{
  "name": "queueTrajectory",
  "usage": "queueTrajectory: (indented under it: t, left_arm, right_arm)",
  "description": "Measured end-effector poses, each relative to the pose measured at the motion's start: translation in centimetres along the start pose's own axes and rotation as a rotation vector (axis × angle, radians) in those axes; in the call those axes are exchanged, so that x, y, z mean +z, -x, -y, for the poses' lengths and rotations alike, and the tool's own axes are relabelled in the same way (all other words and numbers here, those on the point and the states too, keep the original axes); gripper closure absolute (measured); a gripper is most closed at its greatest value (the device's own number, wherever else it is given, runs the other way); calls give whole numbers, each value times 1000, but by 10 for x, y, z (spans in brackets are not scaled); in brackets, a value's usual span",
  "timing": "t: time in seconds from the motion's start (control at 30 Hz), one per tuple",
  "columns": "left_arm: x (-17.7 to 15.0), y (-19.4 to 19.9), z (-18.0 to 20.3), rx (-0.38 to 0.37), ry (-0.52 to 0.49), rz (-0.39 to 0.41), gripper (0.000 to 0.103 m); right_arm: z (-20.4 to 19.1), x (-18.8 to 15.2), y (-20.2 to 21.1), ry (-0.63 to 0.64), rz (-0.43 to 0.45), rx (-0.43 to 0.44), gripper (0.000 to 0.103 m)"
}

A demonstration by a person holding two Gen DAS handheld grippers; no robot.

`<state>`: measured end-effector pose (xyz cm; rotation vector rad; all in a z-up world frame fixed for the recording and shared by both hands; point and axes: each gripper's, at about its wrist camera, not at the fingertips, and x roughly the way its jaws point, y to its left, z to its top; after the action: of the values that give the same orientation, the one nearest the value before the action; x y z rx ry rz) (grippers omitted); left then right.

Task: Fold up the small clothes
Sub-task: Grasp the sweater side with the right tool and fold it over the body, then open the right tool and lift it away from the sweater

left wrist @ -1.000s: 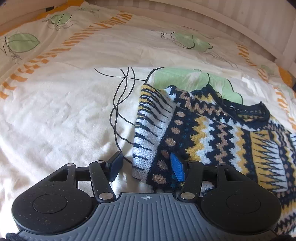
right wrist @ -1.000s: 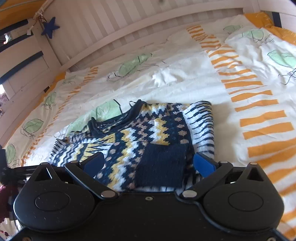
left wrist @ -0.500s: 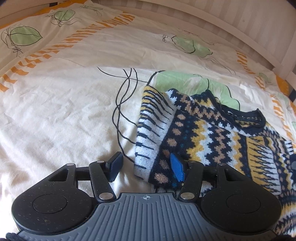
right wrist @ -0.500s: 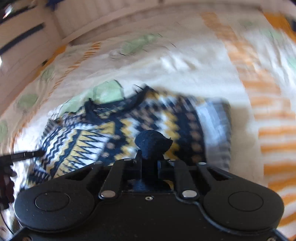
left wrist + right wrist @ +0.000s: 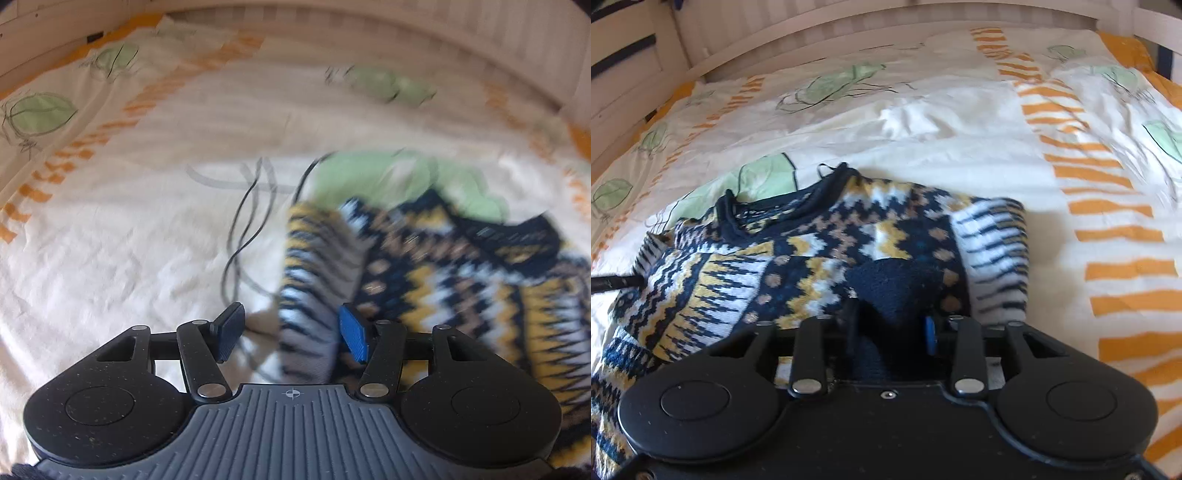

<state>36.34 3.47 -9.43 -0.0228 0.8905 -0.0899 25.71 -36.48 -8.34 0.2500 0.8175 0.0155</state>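
One patterned knit sweater (image 5: 436,280) is lying on the bed's leaf-printed duvet (image 5: 122,258), partly folded, its sleeves turned in over the body so the piece is narrowing toward a tidy packet. At the sweater's left side, the left claw (image 5: 291,334) is hovering with its jaws about half apart, straddling the folded striped sleeve edge (image 5: 314,295); the blue pads (image 5: 352,332) do not appear to be pressing the knit, though the blur is making that hard to judge, and it is probably lining up to pinch this edge for the next fold. Further right, the right claw (image 5: 892,328) is sitting over the navy cuff (image 5: 894,291), which is bunching up between its fingers; its jaws are opening, so the cuff looks to be in the middle of being let go on top of the body. Counting: one sweater, two claws, one navy cuff in sight, one duvet beneath.
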Motion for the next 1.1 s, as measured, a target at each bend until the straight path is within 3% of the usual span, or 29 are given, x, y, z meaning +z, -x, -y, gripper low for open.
queueTrajectory:
  t: [0.37, 0.5, 0.57, 0.6, 0.7, 0.83, 0.9, 1.1]
  left_arm:
    - [-9, 4, -17, -9, 45, 5, 44]
    - [-7, 8, -21, -14, 47, 3, 44]
    - [-7, 18, -25, -14, 64, 7, 45]
    - [-8, 24, -27, -14, 67, 13, 45]
    - [-15, 44, -33, -57, 62, 18, 43]
    - [-29, 72, -39, -109, 69, 16, 31]
    - [-37, 87, -39, -120, 66, 26, 29]
    - [-63, 124, -34, -169, 41, 24, 7]
  right_arm:
    - [14, -13, 14, -35, 23, -86, 50]
    - [18, -13, 19, -66, 34, -104, 42]
    - [19, -14, 27, -82, 53, -114, 34]
    - [19, -15, 32, -85, 60, -112, 25]
    - [20, -20, 47, -99, 67, -93, 22]
    - [16, -31, 67, -109, 68, -64, 11]
    - [12, -38, 75, -109, 61, -50, 8]
    - [-2, -65, 102, -139, 44, 11, 0]
